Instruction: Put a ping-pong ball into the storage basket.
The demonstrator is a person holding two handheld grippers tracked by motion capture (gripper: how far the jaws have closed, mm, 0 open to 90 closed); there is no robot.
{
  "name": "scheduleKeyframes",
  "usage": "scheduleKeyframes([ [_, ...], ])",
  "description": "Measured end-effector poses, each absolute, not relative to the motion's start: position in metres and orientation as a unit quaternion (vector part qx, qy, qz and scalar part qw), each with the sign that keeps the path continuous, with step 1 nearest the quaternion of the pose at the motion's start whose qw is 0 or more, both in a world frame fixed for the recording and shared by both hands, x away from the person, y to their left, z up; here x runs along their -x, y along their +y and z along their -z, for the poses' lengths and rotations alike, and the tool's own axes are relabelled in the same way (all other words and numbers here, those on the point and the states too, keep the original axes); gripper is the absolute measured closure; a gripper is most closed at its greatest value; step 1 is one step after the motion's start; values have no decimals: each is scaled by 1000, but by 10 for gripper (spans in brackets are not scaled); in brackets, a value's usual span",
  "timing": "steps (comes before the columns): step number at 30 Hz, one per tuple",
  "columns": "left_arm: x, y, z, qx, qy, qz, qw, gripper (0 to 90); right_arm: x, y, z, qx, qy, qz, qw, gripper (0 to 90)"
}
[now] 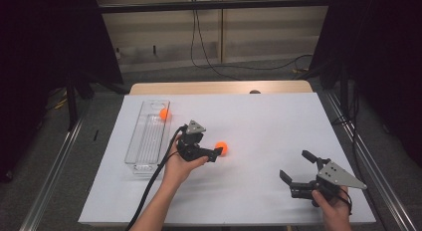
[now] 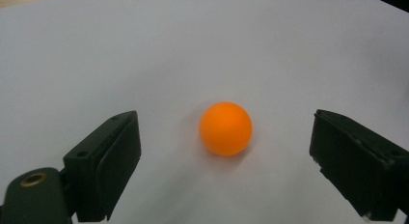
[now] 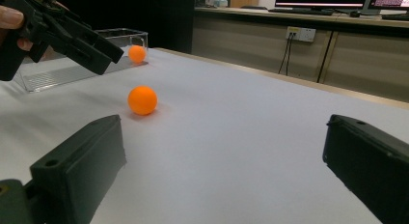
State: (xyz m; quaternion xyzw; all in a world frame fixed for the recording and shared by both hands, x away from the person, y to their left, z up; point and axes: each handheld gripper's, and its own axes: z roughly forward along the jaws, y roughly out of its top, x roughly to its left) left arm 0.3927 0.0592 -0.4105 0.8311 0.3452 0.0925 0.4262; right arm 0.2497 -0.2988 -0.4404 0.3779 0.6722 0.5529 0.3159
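The left claw [image 2: 226, 151] is wide open with nothing in it; slide forward until the orange ball [image 2: 225, 128] sits between its jaws, then squeeze softly

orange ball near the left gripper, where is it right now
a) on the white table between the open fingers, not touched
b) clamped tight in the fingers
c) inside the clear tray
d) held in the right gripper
a: in the left gripper view the orange ball lies on the white table with a gap to each side before the left gripper fingers, so nothing grips it.
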Motion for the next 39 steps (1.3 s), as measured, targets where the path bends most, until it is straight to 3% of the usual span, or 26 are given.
scheduleKeyframes([
  [39,-399,42,431,-846,333,-95,405,113,-250,-298,441,-378,673,-553,314,6],
])
